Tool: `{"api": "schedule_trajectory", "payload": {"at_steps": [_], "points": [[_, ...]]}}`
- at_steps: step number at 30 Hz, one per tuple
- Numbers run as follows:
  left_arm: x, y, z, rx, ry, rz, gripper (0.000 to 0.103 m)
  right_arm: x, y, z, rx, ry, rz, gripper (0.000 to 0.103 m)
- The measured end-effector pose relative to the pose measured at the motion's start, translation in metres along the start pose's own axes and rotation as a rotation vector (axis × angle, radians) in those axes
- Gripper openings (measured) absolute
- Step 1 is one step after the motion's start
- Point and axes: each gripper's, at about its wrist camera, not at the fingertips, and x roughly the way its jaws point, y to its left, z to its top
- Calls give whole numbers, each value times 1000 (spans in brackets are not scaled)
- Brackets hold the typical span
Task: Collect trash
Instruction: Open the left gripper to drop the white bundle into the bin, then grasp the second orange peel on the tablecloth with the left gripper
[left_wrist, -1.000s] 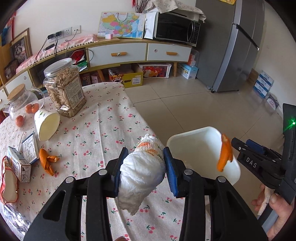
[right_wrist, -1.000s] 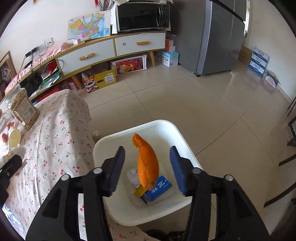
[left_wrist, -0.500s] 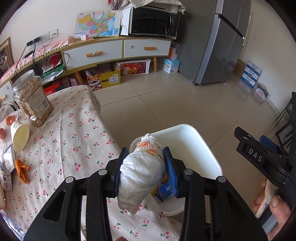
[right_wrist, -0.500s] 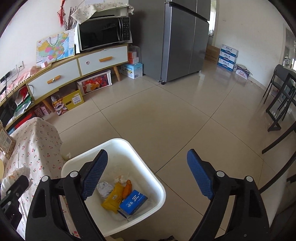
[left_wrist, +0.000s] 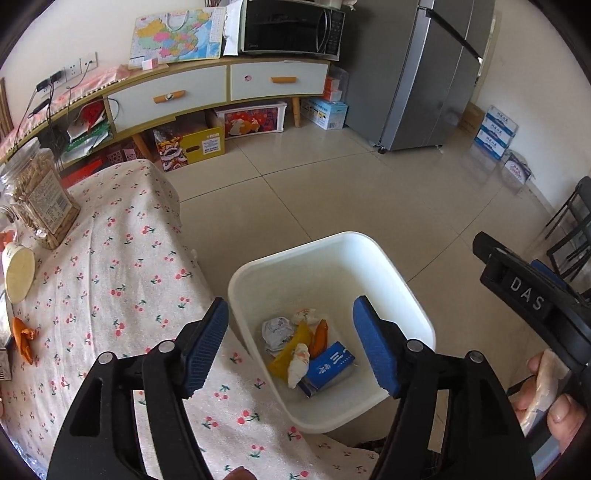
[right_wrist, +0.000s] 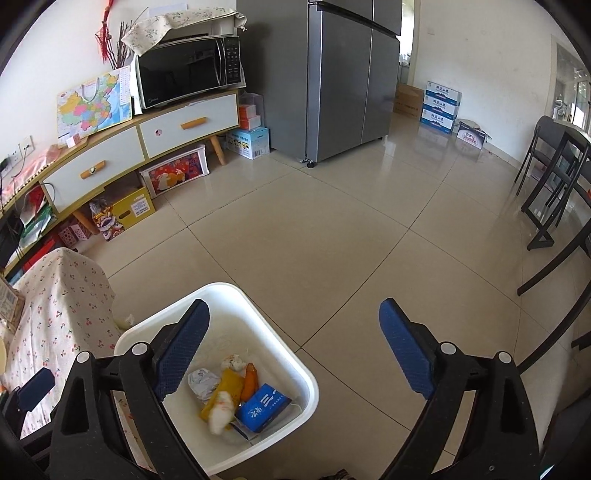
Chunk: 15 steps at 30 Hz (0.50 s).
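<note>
Left gripper (left_wrist: 291, 345): black frame, blue ribbed pads, jaws opening with nothing gripped between them; it hangs over the table edge and the bin. Right gripper (right_wrist: 293, 349): same build, jaws spreading wide, nothing between them, positioned above the bin's far rim and the floor. A person's hand (left_wrist: 550, 398) holds the right gripper's handle at the lower right of the left wrist view.

White rectangular plastic bin (left_wrist: 413, 295) stands on the floor, just beside the table. Inside it lie a white wad of tissue with orange markings (left_wrist: 298, 363), which appears blurred in the right wrist view, a yellow wrapper (left_wrist: 286, 352), an orange peel-like scrap (left_wrist: 320, 334), a blue carton (left_wrist: 330, 365) and a crumpled grey-white wrapper (left_wrist: 275, 330).

Table with cherry-print cloth (left_wrist: 122, 266) carries, toward its left side, an orange crumpled scrap (left_wrist: 23, 338), a paper cup lying on its side (left_wrist: 18, 271) and a clear lidded jar of snacks (left_wrist: 40, 195).

Beyond: beige tiled floor (right_wrist: 314, 229), low cabinet with white drawers (right_wrist: 147, 144), black microwave (right_wrist: 188, 75), grey refrigerator (right_wrist: 332, 74).
</note>
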Motion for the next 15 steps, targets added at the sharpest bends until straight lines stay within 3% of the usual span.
{"api": "schedule_trajectory", "payload": {"at_steps": [8,15], "points": [[-12,80,-15,-74,-19,217,74,-11,45,-9,-103,9,92,96],[-17,175,-35,-227,18,422,74,-22,88,-21,-221,16,155,96]]}}
